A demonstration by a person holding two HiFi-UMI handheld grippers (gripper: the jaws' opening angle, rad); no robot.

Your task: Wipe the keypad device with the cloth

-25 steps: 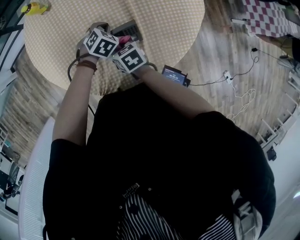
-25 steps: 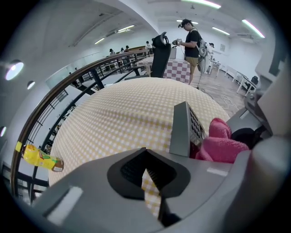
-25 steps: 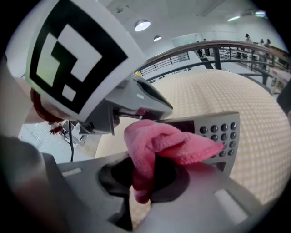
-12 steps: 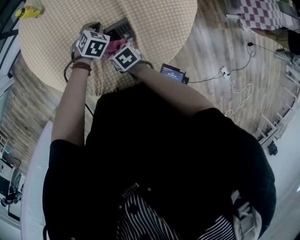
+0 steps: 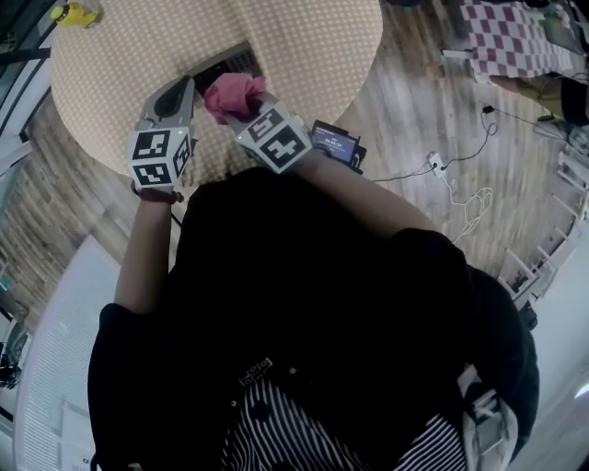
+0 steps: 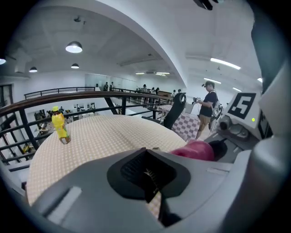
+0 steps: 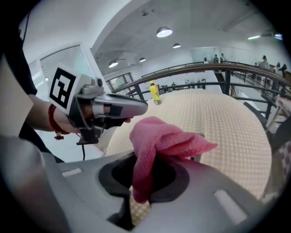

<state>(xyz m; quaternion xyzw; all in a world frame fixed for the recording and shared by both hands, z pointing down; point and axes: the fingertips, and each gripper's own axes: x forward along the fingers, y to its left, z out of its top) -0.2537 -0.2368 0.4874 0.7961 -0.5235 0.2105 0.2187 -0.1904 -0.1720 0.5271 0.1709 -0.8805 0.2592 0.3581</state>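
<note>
The dark keypad device lies on the round checked table; its near part is hidden by the pink cloth. My right gripper is shut on that cloth, which bunches up out of the jaws just above the device. My left gripper sits to the left of the cloth, jaws together with nothing between them, its tip beside the device's left end. In the left gripper view the gripper shows only table beyond it, with the cloth at the right.
A yellow bottle stands at the table's far left edge, also seen as the bottle. A small dark unit with a lit screen sits by the table's near right edge. Cables run over the wooden floor at right.
The left gripper has drawn back towards me and away from the right one. The right gripper has kept hold of the cloth, which now shows fully over the device's near side.
</note>
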